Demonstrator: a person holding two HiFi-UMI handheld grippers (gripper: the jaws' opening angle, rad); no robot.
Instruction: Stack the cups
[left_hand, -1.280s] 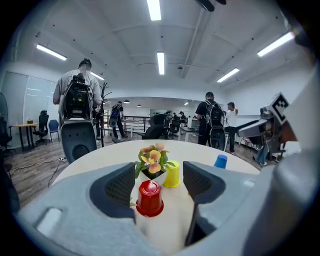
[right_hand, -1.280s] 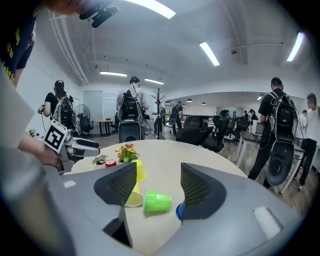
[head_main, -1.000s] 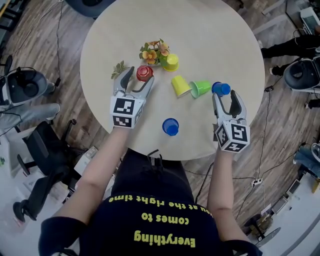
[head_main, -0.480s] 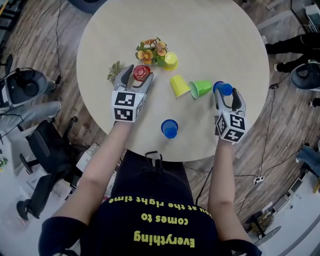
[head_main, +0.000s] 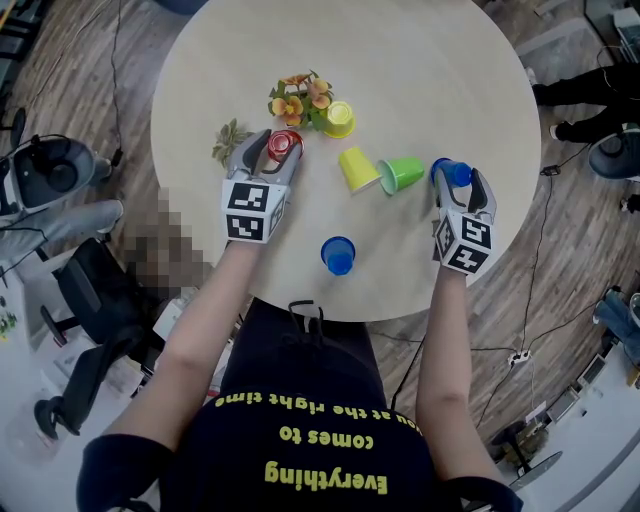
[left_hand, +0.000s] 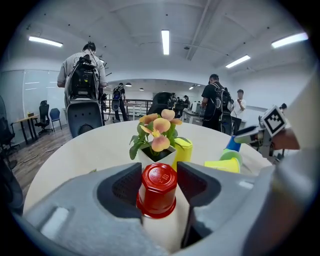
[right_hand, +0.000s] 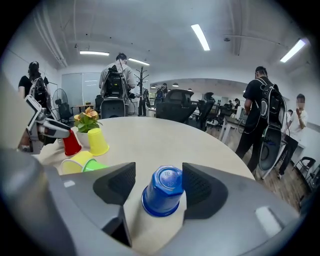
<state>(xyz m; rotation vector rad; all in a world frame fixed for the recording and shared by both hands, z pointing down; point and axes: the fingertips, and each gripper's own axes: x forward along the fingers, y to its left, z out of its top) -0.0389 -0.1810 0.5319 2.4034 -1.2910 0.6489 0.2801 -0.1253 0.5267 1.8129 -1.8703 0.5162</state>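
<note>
Standing on a round table (head_main: 420, 80), six cups and a small plant (head_main: 298, 100) make up the scene. The left gripper (left_hand: 157, 186) sits toward the left edge with both pads against the sides of the inverted red cup (left_hand: 158, 192), which rests on the table just beside the plant. The right gripper (right_hand: 159, 192) is at the right edge, its jaws apart around an inverted blue cup (right_hand: 162, 192): the right pad is at the wall and a gap shows on the left. A second blue cup (head_main: 338, 255) stands inverted by the near edge. A yellow cup (head_main: 340, 120) stands beside the plant, and another yellow cup (head_main: 357, 168) and a green cup (head_main: 402, 175) lie on their sides mid-table, touching. Judged by appearance, the cups are thin plastic: light, smooth and tapered, liable to flex or slip upward under a hard squeeze. Best hold is low on the wall near the rim, with modest pressure.
</note>
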